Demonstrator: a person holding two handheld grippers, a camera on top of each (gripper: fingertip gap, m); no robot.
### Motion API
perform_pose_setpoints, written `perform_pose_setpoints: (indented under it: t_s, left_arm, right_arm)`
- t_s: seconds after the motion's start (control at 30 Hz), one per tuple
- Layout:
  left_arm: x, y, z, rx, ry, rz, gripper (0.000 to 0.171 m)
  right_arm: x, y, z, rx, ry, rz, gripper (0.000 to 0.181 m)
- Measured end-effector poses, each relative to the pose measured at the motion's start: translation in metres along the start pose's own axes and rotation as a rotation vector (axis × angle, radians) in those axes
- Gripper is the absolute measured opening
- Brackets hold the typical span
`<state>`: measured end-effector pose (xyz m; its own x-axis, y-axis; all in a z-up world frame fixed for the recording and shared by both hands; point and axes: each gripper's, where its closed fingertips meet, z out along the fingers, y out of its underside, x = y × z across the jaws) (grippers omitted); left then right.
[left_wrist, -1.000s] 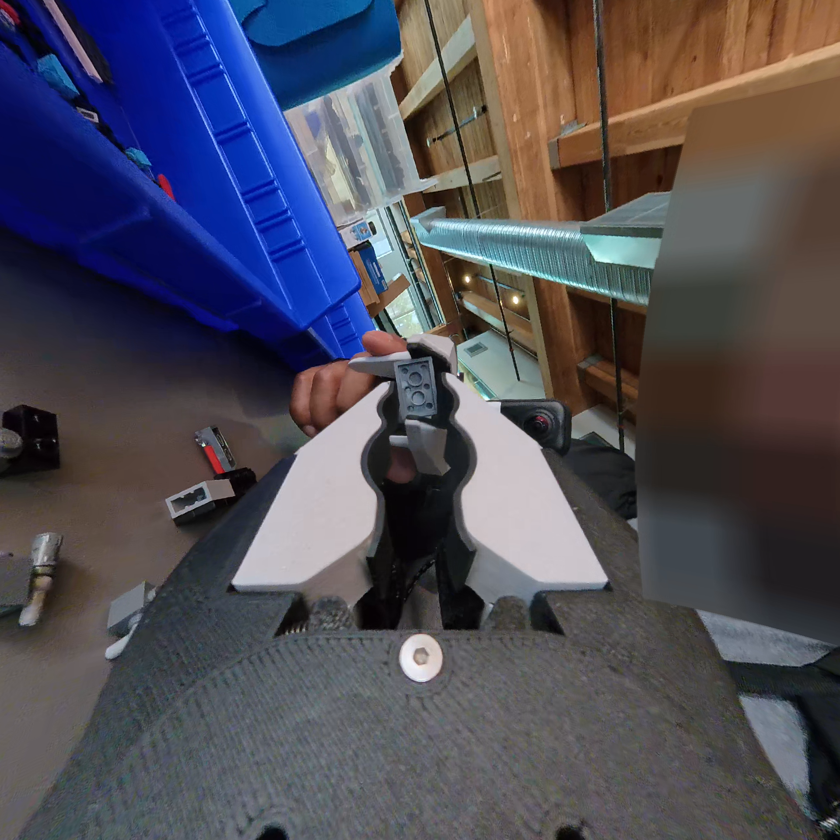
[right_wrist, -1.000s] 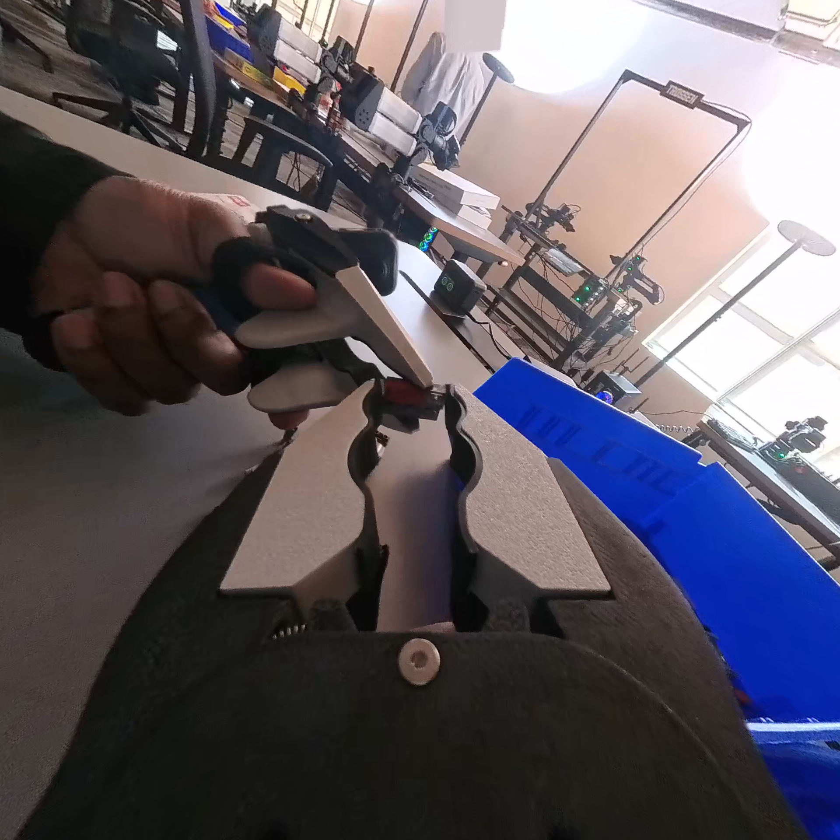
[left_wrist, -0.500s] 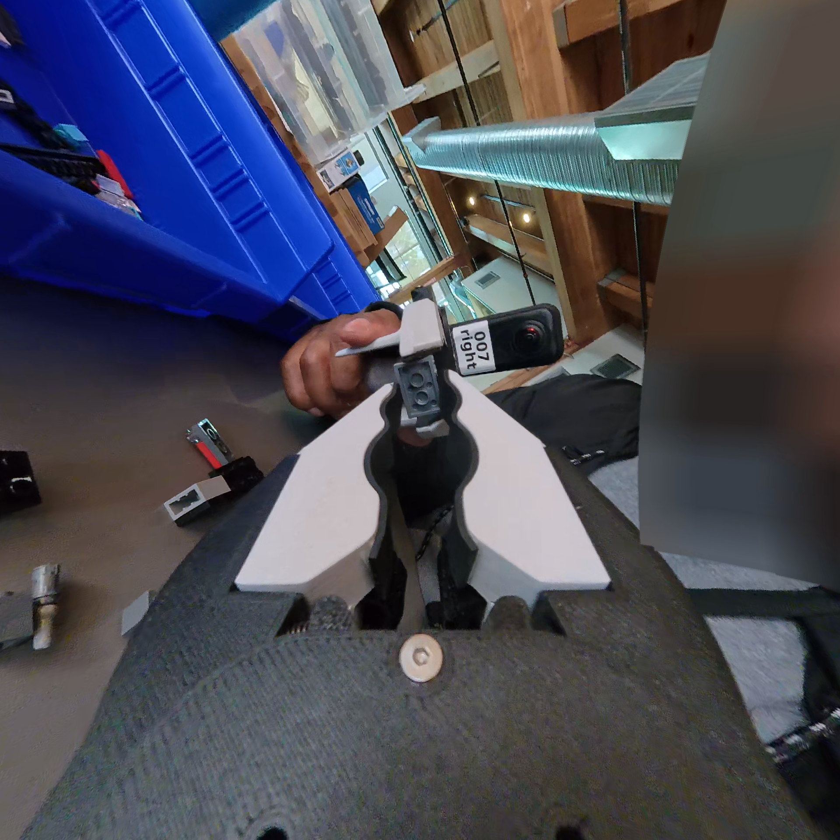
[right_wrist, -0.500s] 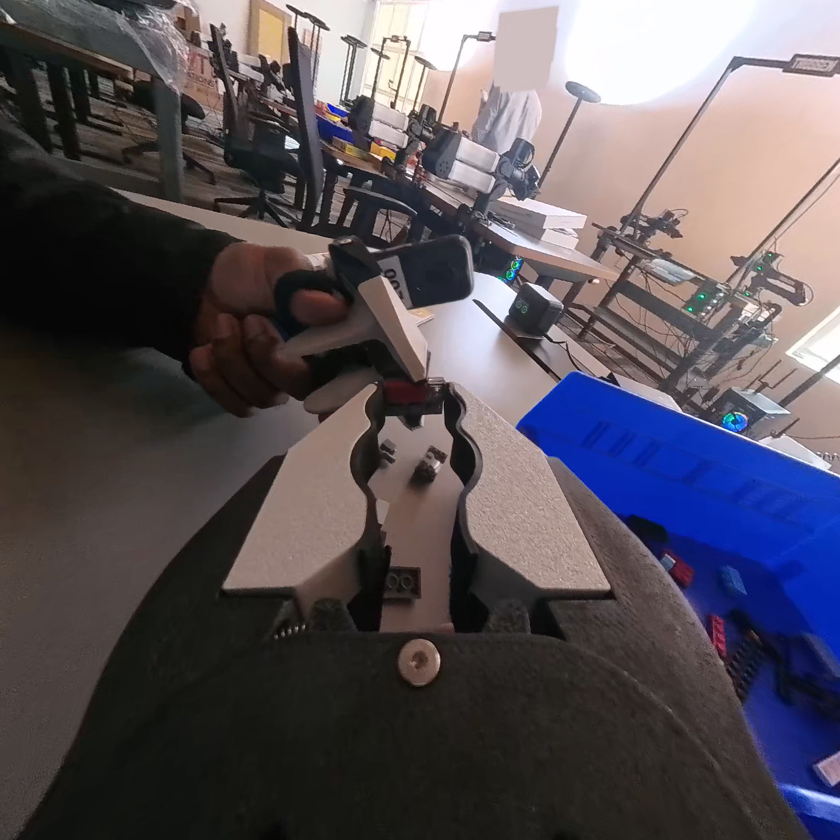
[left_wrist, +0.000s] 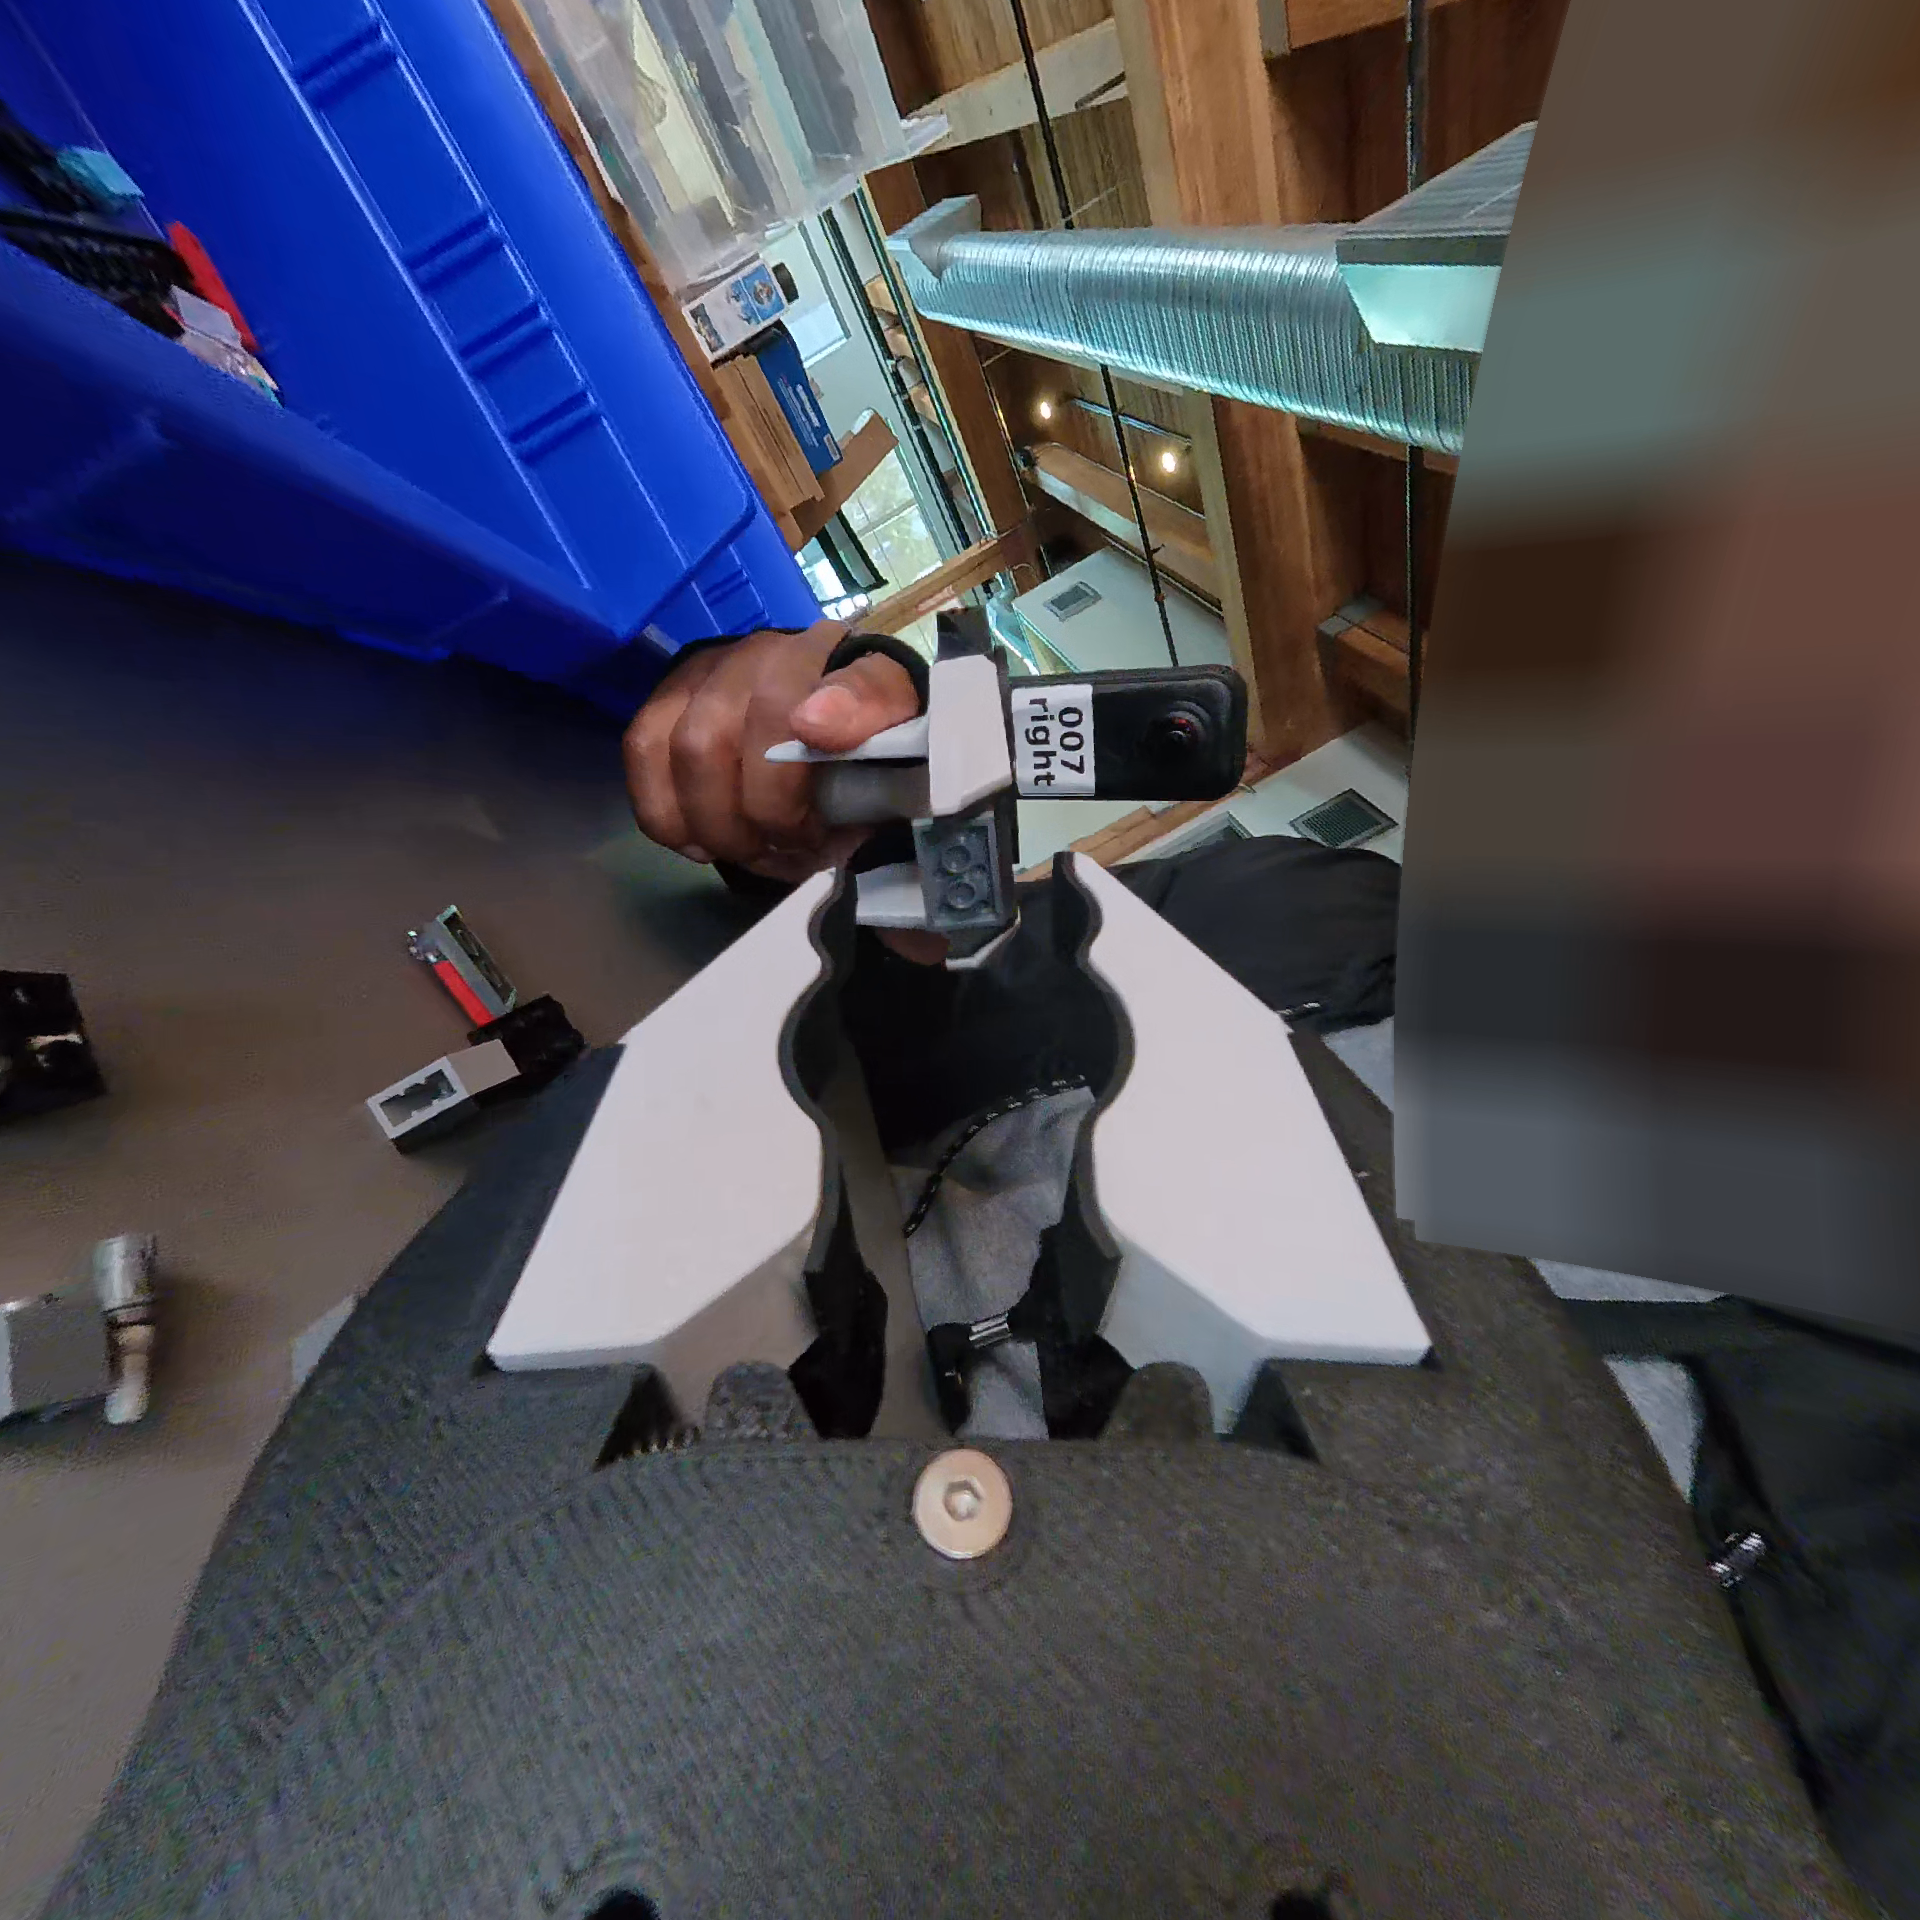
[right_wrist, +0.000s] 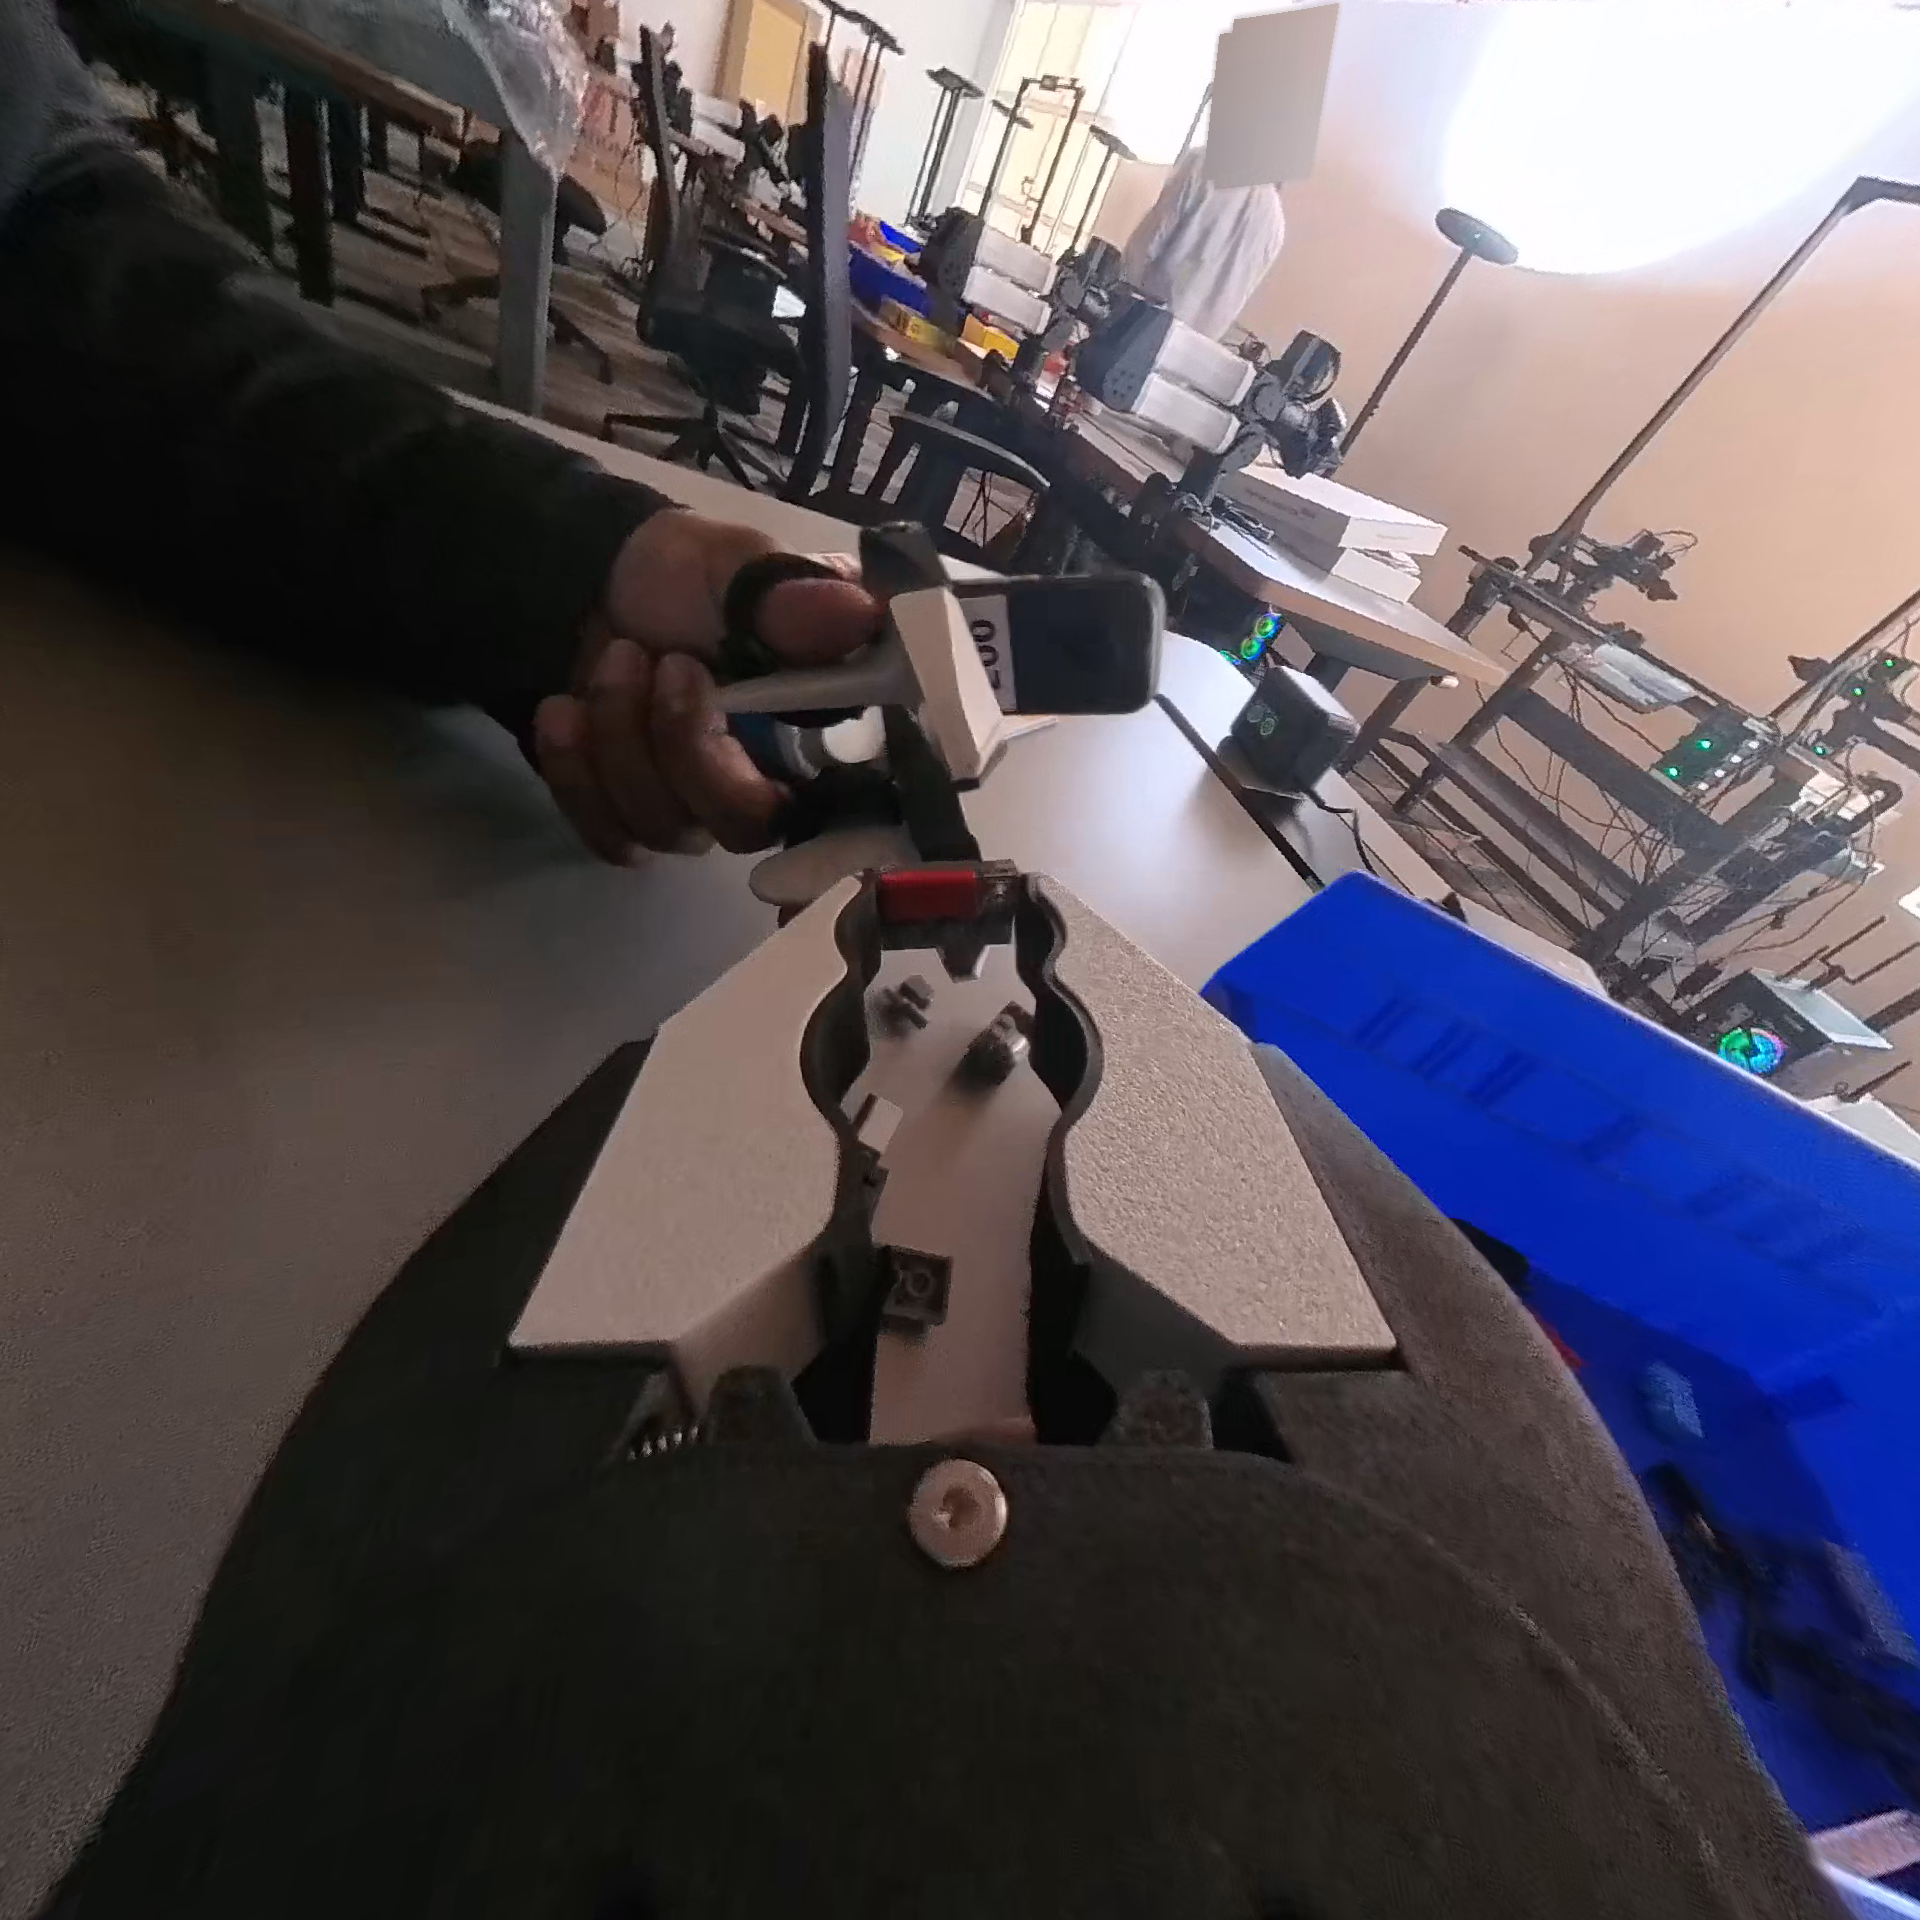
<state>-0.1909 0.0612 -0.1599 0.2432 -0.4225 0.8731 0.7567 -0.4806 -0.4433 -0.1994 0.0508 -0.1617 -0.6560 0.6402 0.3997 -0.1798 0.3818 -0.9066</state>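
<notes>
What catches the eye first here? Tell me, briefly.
The right gripper is shut on a small red-and-grey brick, held just at the open fingertips of the left gripper. A big blue bin stands behind, with loose bricks scattered on the grey table.

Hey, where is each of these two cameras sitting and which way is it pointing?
Left wrist view: on the left gripper, facing along its open fingers at the right gripper and right hand, blue bin behind.
Right wrist view: on the right gripper, facing across the table at the left hand and dark sleeve.
Shared: the brick the right gripper clamps, and the blue bin.
</notes>
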Motion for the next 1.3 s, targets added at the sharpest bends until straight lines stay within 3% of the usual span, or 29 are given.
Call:
perform_pose_setpoints:
  t_s: [0.3, 0.53, 0.67, 0.9, 1.1, 1.3]
  left_arm:
    - [0.002, 0.008, 0.006, -0.024, 0.024, -0.011, 0.017]
    - [0.003, 0.006, 0.007, -0.011, 0.024, 0.022, 0.016]
    - [0.004, -0.007, 0.001, 0.053, -0.042, 0.177, 0.016]
    - [0.017, -0.028, -0.01, 0.161, -0.127, 0.501, 0.017]
    - [0.014, -0.026, -0.008, 0.172, -0.119, 0.497, 0.017]
    - [0.012, -0.026, -0.007, 0.172, -0.129, 0.486, 0.017]
  right_arm:
    - [-0.012, 0.0, 0.004, -0.001, -0.039, -0.042, 0.027]
    - [-0.01, -0.001, 0.004, 0.007, -0.029, -0.039, 0.027]
    - [-0.001, 0.0, 0.003, 0.006, 0.0, 0.06, 0.035]
    - [0.009, -0.01, 0.003, 0.09, -0.041, 0.413, 0.034]
    - [0.009, -0.014, 0.003, 0.134, -0.071, 0.526, 0.016]
    - [0.012, -0.009, 0.004, 0.097, -0.02, 0.473, 0.016]
